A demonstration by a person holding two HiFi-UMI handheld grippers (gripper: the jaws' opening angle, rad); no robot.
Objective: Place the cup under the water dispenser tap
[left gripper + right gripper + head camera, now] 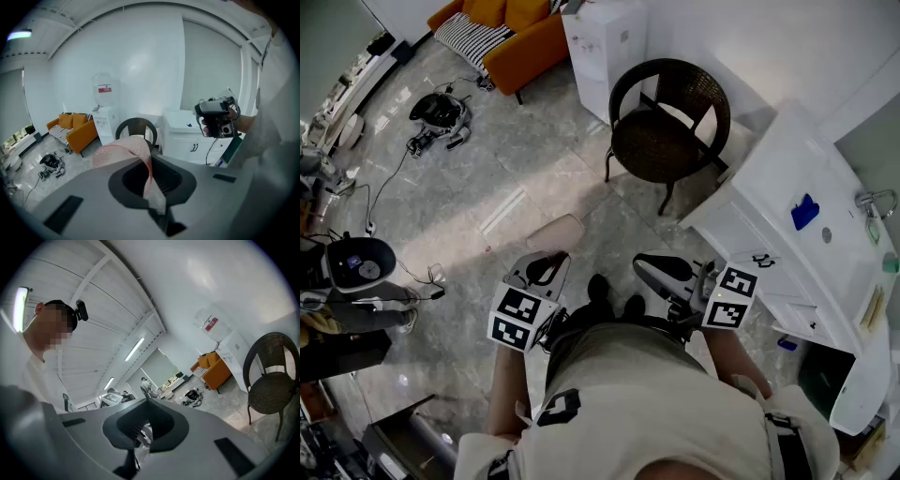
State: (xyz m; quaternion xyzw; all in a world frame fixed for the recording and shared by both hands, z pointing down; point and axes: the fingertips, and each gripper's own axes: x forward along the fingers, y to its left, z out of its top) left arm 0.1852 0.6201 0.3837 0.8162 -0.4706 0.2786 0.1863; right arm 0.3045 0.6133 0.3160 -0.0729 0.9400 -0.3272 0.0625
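My left gripper (546, 270) is shut on the rim of a pale pink paper cup (555, 232), held over the floor in front of the person. In the left gripper view the cup (123, 150) lies tilted to the left, its wall pinched between the jaws of the left gripper (149, 161). The white water dispenser (605, 47) stands by the far wall and carries a bottle (104, 90) on top. My right gripper (664, 270) is level beside the left one. Its jaws (146, 401) stand together with nothing between them.
A black wicker chair (667, 117) stands between me and the dispenser. A white counter (787, 197) with a sink runs along the right. An orange sofa (511, 33) sits at the back left. A small machine and cables (439, 117) lie on the floor at left.
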